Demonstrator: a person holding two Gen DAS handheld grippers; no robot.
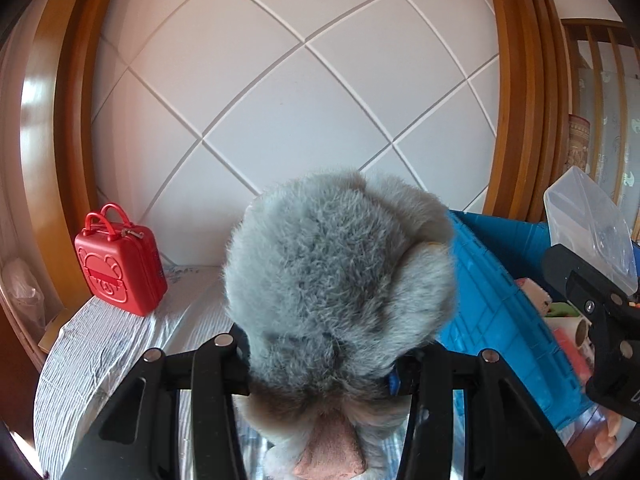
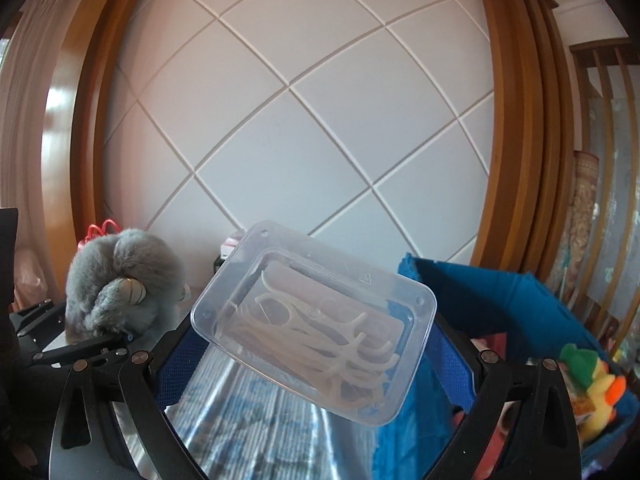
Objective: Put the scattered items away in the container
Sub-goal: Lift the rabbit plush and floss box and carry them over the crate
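My left gripper [image 1: 324,372] is shut on a grey plush toy [image 1: 340,280] and holds it up above the striped bed cover, just left of the blue crate [image 1: 496,320]. The toy also shows in the right wrist view [image 2: 120,280], at the left. My right gripper [image 2: 316,344] is shut on a clear plastic box of white floss picks [image 2: 316,328], held tilted beside the blue crate [image 2: 500,300]. The right gripper with that box shows at the right of the left wrist view [image 1: 592,300].
A red mini suitcase [image 1: 120,272] stands on the bed by the white quilted headboard [image 1: 300,100]. The crate holds several items, among them a yellow plush with a green hat [image 2: 592,380]. A wooden frame [image 1: 520,100] borders the headboard.
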